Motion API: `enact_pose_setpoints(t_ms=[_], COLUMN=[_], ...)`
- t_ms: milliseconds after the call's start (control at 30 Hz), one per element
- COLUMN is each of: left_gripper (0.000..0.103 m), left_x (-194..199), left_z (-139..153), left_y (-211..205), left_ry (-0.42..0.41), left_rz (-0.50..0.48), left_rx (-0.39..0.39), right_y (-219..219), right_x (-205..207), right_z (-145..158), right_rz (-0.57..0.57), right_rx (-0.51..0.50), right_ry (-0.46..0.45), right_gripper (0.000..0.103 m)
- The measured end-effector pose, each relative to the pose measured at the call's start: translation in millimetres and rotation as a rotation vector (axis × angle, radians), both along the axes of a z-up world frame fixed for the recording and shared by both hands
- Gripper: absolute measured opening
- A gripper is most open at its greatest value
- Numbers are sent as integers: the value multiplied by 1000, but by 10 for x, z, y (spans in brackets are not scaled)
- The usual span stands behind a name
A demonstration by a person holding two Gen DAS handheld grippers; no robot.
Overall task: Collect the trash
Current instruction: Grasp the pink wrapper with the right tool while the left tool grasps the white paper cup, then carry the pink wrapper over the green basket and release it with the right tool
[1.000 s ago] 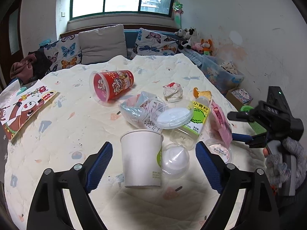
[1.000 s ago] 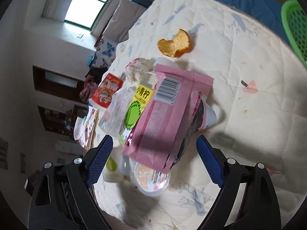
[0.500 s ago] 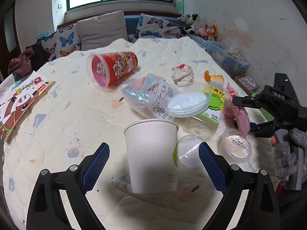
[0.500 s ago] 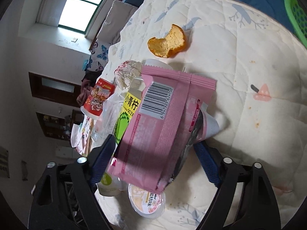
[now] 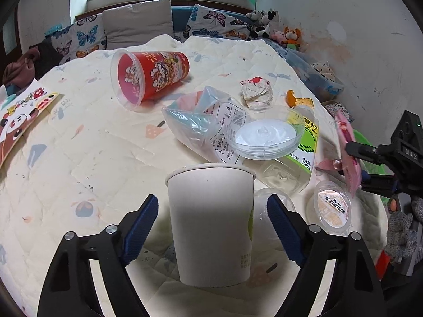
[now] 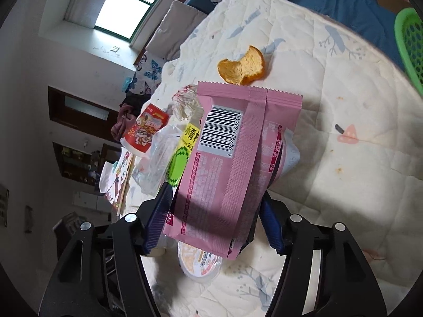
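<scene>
Trash lies on a quilted table (image 5: 79,158). A white paper cup (image 5: 210,222) stands upright between the fingers of my open left gripper (image 5: 211,227), with gaps on both sides. My right gripper (image 6: 215,219) is shut on a pink snack wrapper (image 6: 227,163), also seen in the left wrist view (image 5: 346,148). Nearby are a red printed cup (image 5: 150,74) on its side, a clear plastic bag (image 5: 201,124), a clear lid (image 5: 264,137), a clear bottle with a green label (image 5: 296,158), a sealed jelly cup (image 5: 333,207), a crumpled wrapper (image 5: 256,92) and a bread piece (image 6: 242,67).
A green basket (image 6: 409,39) sits beyond the table's right edge. Cushions (image 5: 137,21) and soft toys (image 5: 275,26) line the far side under the window. A picture book (image 5: 18,121) lies at the table's left edge.
My left gripper has moved in around the white cup. My right gripper has closed on the pink wrapper and lifted it.
</scene>
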State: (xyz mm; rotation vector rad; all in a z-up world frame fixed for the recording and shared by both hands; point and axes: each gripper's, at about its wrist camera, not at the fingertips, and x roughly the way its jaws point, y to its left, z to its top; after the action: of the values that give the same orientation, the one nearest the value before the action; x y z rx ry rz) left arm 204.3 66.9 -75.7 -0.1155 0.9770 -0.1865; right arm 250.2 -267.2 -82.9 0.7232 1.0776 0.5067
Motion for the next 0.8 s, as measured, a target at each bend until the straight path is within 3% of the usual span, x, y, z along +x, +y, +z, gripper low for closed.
enact_pose_setpoints(t_ms=[133,267,433,800], left_gripper=[75,66,64,62], left_x=[34,47,-12,-299], left_z=[-28,-72,-17,487], left_y=[-4,16,60,-92], left_ry=[7,19,4,-113], left_rz=[-2,5,16,-42], left_rx=[-7,-18,-41,-62], right_y=[-26,-68,-134,-432], right_x=[-61,-143,-244,-385], right_z=[99,210,330,432], right_rz=[8,22,33,-3], right_rx=[-28,-65,-100,-189], right_ry=[-42,-88,-138,-191], right_gripper=[64,64,63,63])
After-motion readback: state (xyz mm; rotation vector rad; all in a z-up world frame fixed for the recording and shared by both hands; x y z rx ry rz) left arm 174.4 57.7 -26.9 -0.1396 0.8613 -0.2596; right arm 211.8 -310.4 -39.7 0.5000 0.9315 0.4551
